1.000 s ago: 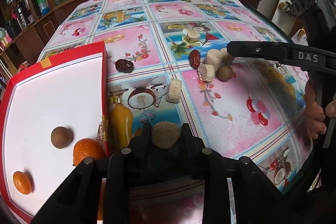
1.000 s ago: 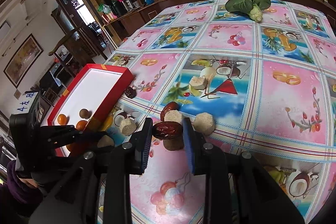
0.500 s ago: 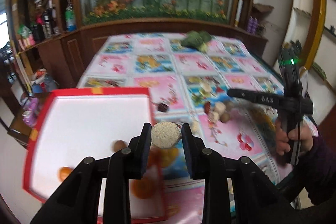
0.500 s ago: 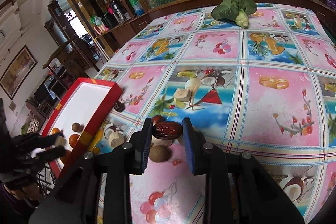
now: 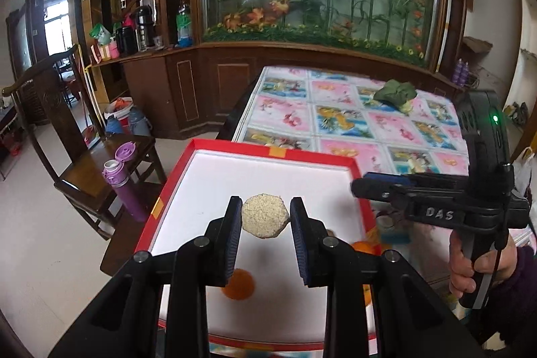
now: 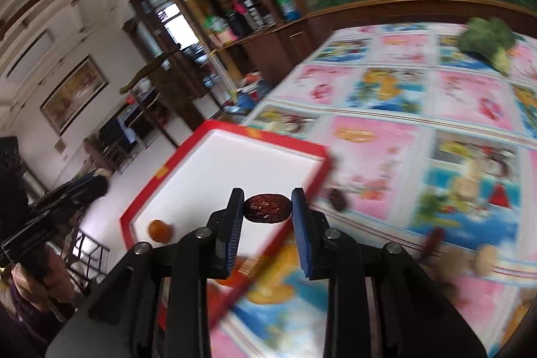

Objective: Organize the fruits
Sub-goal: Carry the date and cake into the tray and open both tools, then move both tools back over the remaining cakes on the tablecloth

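Over the red tray (image 5: 355, 171), "DAS" is read on the right claw (image 5: 360, 187), clenched on a date (image 6: 267, 208); a cake (image 5: 265, 216) is gripped by the left claw (image 5: 265, 225).

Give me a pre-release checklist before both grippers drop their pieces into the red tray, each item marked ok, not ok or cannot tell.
1. Left gripper clamped on the beige sesame cake: ok.
2. Right gripper clamped on the dark red date: ok.
3. Cake over the red tray: ok.
4. Date fully inside the tray's near rim: cannot tell, it hangs about over the edge.
5. Bare white floor for landing, away from the orange fruit: ok.
6. Grippers apart from each other: ok.
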Demonstrator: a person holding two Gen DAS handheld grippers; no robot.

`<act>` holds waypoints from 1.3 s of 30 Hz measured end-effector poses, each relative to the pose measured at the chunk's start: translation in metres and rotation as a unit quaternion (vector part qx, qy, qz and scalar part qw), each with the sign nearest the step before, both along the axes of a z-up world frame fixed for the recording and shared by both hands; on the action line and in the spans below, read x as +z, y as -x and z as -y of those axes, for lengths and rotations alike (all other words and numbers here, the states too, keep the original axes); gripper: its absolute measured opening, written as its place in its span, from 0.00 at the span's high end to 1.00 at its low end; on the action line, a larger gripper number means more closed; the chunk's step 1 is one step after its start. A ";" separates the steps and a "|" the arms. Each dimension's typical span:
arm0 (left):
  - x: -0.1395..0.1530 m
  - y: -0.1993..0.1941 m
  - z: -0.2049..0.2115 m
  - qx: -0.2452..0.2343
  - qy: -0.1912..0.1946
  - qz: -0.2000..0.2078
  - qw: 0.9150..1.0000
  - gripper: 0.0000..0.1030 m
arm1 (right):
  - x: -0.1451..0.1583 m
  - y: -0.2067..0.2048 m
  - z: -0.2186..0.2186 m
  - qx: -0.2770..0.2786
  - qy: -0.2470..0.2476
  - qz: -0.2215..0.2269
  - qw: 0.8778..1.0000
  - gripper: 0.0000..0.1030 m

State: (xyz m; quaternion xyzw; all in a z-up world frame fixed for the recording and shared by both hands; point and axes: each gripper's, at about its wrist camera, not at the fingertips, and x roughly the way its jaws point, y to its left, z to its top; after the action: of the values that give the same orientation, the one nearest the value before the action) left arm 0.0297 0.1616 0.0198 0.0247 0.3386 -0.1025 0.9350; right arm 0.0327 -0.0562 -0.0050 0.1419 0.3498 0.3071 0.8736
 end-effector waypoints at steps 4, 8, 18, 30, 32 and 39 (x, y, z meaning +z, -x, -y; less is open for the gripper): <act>-0.017 -0.021 -0.017 0.010 -0.008 -0.029 1.000 0.73 | -0.005 -0.018 -0.056 0.030 0.054 -0.015 0.998 0.70; -0.034 -0.035 -0.031 0.015 -0.011 -0.057 0.998 0.73 | -0.025 -0.037 -0.081 0.034 0.089 -0.047 0.994 0.70; -0.066 -0.048 -0.047 0.034 -0.015 -0.101 0.994 0.73 | -0.042 -0.041 -0.106 0.047 0.102 -0.065 0.992 0.70; -0.077 -0.049 -0.044 0.044 -0.031 -0.124 0.991 0.62 | -0.043 -0.043 -0.113 0.048 0.110 -0.056 0.991 0.68; -0.075 -0.047 -0.041 0.055 -0.042 -0.120 0.990 0.46 | -0.043 -0.043 -0.110 0.052 0.098 -0.057 0.992 0.59; -0.036 -0.018 -0.008 0.020 -0.036 -0.052 0.998 0.45 | -0.009 -0.032 -0.051 0.012 0.014 -0.008 1.000 0.44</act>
State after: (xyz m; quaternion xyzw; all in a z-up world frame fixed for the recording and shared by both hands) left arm 0.0473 0.1695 -0.0160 0.0459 0.3906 -0.0733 0.9165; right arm 0.0646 -0.0049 -0.0143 0.1275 0.3626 0.3119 0.8689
